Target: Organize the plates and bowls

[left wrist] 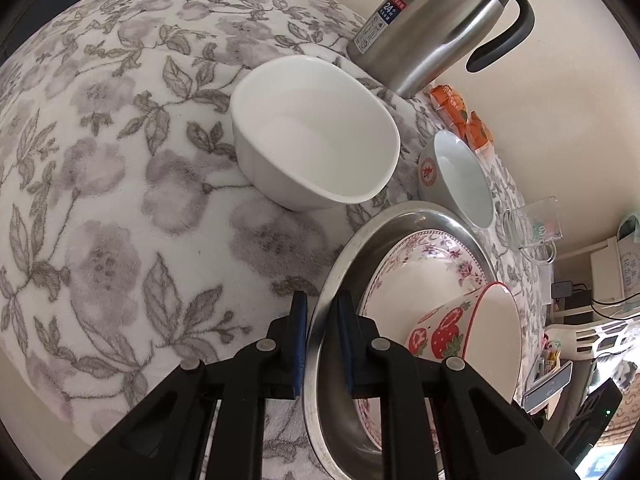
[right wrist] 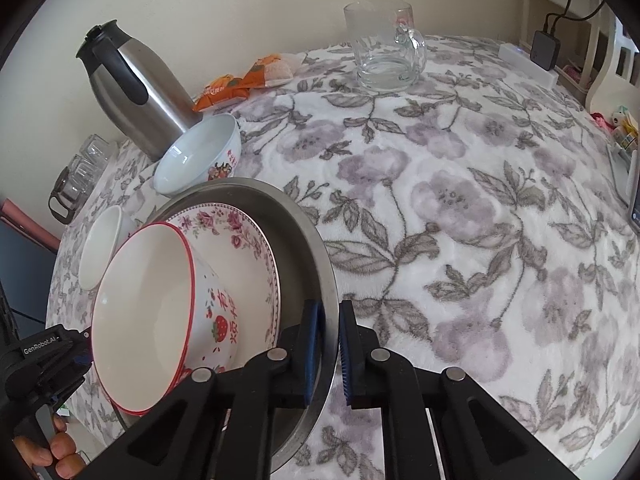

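A steel dish rests on the flowered tablecloth and holds a pink-flowered plate. A strawberry-printed bowl lies tilted on that plate. My left gripper is shut on the dish's left rim, one blue pad inside and one outside. In the right wrist view my right gripper is shut on the opposite rim of the steel dish, beside the flowered plate and the strawberry bowl. Beyond the dish stand a plain white bowl and a small bowl with a red emblem.
A steel kettle and orange packets stand by the wall. A glass mug sits at the far side, and small glasses at the left edge. A power strip lies at the back right. A hand holds the left gripper's handle.
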A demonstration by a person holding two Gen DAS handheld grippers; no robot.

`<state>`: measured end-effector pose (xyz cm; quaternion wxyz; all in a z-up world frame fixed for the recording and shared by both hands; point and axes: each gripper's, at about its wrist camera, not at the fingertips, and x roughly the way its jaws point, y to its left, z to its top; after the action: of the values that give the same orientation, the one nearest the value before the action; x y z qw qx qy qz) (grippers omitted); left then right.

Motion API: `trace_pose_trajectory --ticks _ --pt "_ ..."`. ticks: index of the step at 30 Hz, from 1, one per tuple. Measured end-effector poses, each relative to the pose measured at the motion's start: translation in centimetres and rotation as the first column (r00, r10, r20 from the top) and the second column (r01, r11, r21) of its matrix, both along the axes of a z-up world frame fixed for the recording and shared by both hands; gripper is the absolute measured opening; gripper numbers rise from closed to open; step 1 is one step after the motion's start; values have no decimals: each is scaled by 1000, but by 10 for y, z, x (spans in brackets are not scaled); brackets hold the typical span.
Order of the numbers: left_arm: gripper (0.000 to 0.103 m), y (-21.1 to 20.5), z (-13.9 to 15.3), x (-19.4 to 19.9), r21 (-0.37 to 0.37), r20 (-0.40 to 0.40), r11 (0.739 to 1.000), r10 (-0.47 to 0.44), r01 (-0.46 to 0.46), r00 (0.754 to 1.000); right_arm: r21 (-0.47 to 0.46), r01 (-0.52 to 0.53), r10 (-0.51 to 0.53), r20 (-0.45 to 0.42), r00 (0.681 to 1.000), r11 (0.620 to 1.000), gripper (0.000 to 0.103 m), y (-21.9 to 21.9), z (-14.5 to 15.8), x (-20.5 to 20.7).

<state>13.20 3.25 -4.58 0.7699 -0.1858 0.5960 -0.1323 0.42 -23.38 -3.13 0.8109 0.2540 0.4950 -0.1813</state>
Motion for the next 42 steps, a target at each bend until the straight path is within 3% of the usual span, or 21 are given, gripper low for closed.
trace_pose_trajectory --ticks 19,25,28,30,32,36,38,40,42 --pt "15 2 2 6 -12 14 1000 -2 3 1000 13 -11 11 5 1000 1000 11 -3 -1 4" --pt "15 11 14 7 6 31 1000 12 -12 999 -55 -11 11 2 1000 998 11 0 14 1" --pt "19 16 20 10 6 45 1000 21 -21 999 -92 4 -3 19 1000 996 11 -1 26 -1" --pt "30 19 25 13 16 61 1000 24 -25 998 -96 11 -7 48 999 995 12 -1 35 -1" --pt "47 21 30 15 24 78 999 33 -35 996 -115 8 1 78 997 993 15 2 46 0" --pt "54 28 34 22 25 95 998 59 -62 994 -139 -12 29 120 992 990 24 16 60 7" --pt "58 31 35 25 18 97 997 69 -71 993 -143 -26 46 139 989 989 34 25 65 12" --pt "62 36 36 29 10 101 996 88 -89 991 -157 -40 65 159 985 987 54 35 70 18" --pt "67 42 37 32 3 105 993 113 -114 988 -172 -58 87 171 981 983 58 44 74 23"
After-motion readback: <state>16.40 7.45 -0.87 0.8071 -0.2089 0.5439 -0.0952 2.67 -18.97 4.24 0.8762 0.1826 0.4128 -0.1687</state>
